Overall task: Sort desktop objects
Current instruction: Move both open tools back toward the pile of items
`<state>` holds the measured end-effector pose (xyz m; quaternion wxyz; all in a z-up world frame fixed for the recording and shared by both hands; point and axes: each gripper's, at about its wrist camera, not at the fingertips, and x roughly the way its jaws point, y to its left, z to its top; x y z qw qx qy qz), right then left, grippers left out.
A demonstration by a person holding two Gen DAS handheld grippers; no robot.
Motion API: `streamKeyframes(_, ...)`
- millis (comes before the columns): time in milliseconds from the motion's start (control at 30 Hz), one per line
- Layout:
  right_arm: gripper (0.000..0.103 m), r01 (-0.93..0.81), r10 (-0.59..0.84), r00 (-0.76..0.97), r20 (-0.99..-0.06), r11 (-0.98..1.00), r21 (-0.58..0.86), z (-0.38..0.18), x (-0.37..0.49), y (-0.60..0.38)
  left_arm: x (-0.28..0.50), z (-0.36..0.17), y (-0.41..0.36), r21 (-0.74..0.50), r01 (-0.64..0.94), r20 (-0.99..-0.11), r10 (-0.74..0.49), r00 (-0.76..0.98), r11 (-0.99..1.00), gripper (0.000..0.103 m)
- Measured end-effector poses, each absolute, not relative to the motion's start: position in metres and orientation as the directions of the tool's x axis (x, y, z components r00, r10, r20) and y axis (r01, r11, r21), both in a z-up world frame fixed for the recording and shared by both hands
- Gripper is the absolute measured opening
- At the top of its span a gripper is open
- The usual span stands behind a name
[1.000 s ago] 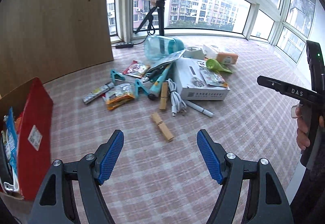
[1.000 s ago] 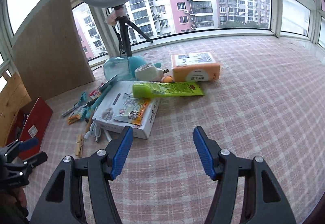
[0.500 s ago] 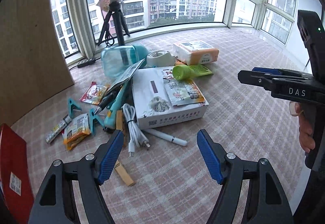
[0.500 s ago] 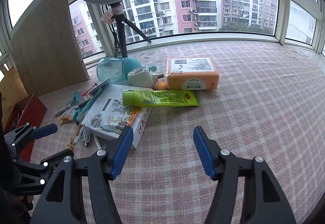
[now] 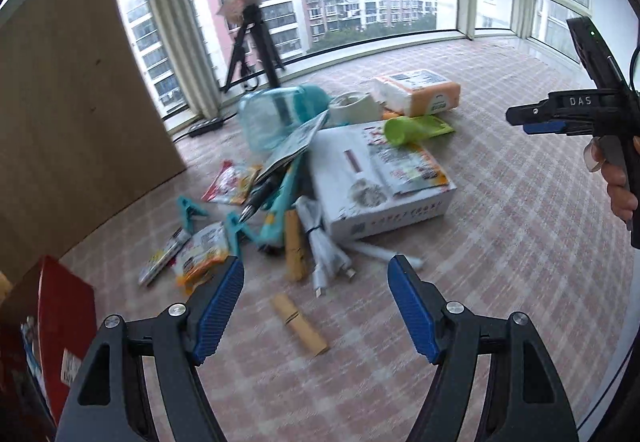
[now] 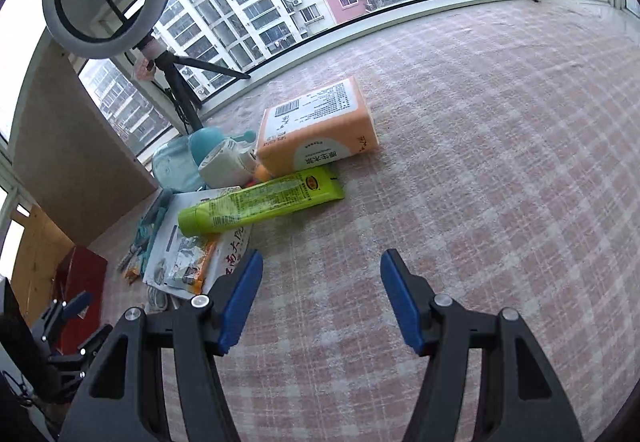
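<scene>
Spread wide and holding nothing, left gripper [image 5: 316, 298] hovering over the checked tablecloth [image 5: 500, 242] at the near edge of the clutter; wooden clothespin [image 5: 299, 324] lying straight ahead and just below the gap between the blue pads [image 5: 218, 312], long axis slanting from upper left to lower right, so likely first to be picked; second wooden clothespin [image 5: 294, 242] and white cable [image 5: 326, 254] just beyond, beside the white box [image 5: 380, 181]; red box [image 5: 66, 318] at the left edge, probably the bin.

Likewise released and empty, right gripper [image 6: 321, 302] pitched down over bare cloth; green tube [image 6: 260, 205] ahead and to the left, long axis running left to right, cap end resting on the white box [image 6: 192, 242]; orange tissue pack [image 6: 316, 125] behind it; right side nearer to these.
</scene>
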<state>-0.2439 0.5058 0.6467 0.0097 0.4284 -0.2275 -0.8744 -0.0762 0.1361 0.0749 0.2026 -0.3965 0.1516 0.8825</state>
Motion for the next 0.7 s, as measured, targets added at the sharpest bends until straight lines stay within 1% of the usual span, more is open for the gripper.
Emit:
streamKeyframes(133, 0.061, -0.173, -0.18, -0.663, -0.727, -0.907, 0.383, 0.655, -0.239, 0.497, -0.065, 0.068, 0.081, 0.084, -0.373, -0.765, 0.18, -0.619, -0.924, 0.072)
streamKeyframes(233, 0.06, -0.148, -0.171, -0.677, -0.716, -0.921, 0.36, 0.659, -0.236, 0.486, -0.067, 0.064, 0.072, 0.074, -0.353, -0.76, 0.176, -0.625, -0.933, 0.072)
streamKeyframes(333, 0.06, -0.116, -0.175, -0.659, -0.732, -0.938, 0.328, 0.654, -0.239, 0.473, -0.073, 0.065, 0.083, 0.064, -0.392, -0.749, 0.216, -0.627, -0.918, 0.071)
streamKeyframes(400, 0.06, -0.103, -0.167, -0.64, -0.75, -0.949, 0.3, 0.648, -0.242, 0.466, -0.08, 0.062, 0.095, 0.042, -0.426, -0.759, 0.248, -0.601, -0.904, 0.071)
streamKeyframes(533, 0.06, -0.092, -0.149, -0.618, -0.772, -0.961, 0.26, 0.641, -0.247, 0.457, -0.09, 0.045, 0.112, -0.059, -0.419, -0.812, 0.287, -0.508, -0.906, 0.07)
streamKeyframes(567, 0.06, -0.087, -0.143, -0.62, -0.771, -0.965, 0.249, 0.64, -0.248, 0.456, -0.089, 0.039, 0.118, -0.057, -0.423, -0.822, 0.283, -0.494, -0.904, 0.069)
streamKeyframes(633, 0.06, -0.075, -0.137, -0.623, -0.77, -0.97, 0.232, 0.639, -0.249, 0.453, -0.088, 0.028, 0.13, -0.039, -0.433, -0.84, 0.265, -0.474, -0.9, 0.063)
streamKeyframes(667, 0.06, -0.068, -0.136, -0.624, -0.769, -0.972, 0.227, 0.638, -0.25, 0.452, -0.088, 0.025, 0.135, -0.036, -0.438, -0.844, 0.262, -0.468, -0.898, 0.058)
streamKeyframes(700, 0.06, -0.059, -0.137, -0.622, -0.771, -0.973, 0.222, 0.637, -0.251, 0.451, -0.088, 0.021, 0.138, -0.038, -0.441, -0.849, 0.262, -0.46, -0.897, 0.054)
